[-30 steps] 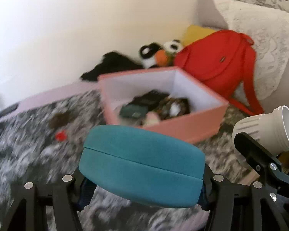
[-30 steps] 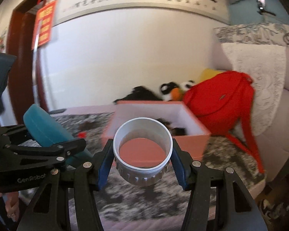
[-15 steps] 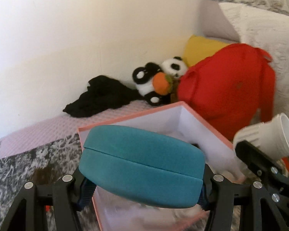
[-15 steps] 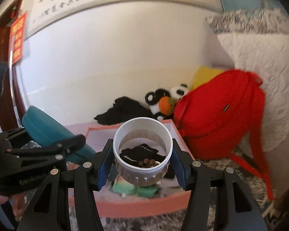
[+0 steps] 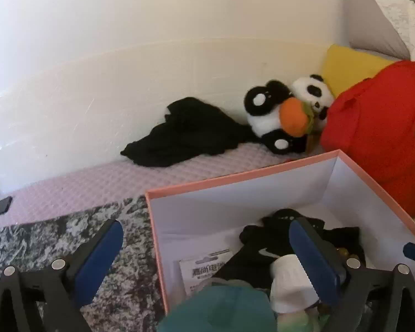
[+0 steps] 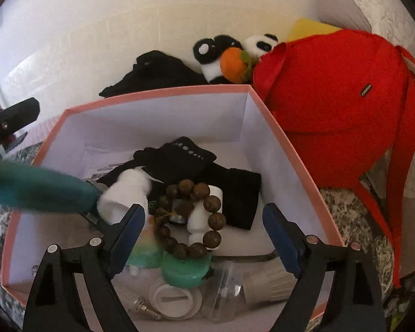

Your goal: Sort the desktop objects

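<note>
Both grippers, left (image 5: 204,251) and right (image 6: 203,232), have let go: case (image 6: 38,188) and jar (image 6: 124,196) drop into the box (image 6: 290,149), jaws spread empty.

Lighting, as I read it: bright, soft daylight on the wall (image 5: 124,41). Fisheye bending and dark corner vignette, right wrist view. Teal case (image 6: 38,188) motion-blurred; remainder acceptably sharp.
</note>
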`<state>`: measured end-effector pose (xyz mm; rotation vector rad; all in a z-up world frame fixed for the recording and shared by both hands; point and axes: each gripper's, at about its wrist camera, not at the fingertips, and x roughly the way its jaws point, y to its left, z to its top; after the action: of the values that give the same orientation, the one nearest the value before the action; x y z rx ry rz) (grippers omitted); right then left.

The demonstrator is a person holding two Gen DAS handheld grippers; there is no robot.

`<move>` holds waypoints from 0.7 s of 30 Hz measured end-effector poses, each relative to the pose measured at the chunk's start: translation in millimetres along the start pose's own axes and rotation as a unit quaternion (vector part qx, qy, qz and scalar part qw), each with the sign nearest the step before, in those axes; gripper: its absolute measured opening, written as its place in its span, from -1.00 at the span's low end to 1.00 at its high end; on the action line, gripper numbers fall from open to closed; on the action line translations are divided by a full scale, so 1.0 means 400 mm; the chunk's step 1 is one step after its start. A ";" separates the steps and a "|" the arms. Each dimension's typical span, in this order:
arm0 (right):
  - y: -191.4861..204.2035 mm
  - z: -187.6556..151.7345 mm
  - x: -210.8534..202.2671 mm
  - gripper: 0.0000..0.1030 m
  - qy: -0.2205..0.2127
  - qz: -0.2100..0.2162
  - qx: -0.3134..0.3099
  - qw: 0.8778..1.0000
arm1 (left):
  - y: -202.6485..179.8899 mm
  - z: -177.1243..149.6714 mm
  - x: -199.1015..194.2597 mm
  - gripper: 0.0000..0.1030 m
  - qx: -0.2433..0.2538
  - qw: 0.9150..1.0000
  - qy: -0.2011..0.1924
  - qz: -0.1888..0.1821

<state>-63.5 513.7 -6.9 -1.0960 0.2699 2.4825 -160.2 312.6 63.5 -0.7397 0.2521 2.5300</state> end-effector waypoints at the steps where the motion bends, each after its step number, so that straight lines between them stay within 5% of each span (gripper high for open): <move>1: 0.000 -0.002 -0.004 0.75 -0.003 -0.001 0.002 1.000 | 0.004 0.001 -0.006 0.96 -0.003 1.000 0.000 0.001; 10: 0.036 -0.041 -0.129 0.78 -0.039 0.003 0.005 0.999 | 0.036 -0.003 -0.137 0.98 -0.006 1.000 -0.012 0.017; 21: 0.185 -0.138 -0.392 0.86 -0.093 0.041 -0.027 0.995 | 0.095 -0.101 -0.393 0.99 -0.007 0.998 -0.027 0.057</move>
<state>35.2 383.4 72.7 -0.8832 0.1969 2.6564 -45.4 204.0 117.1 -0.6779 0.2654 2.6571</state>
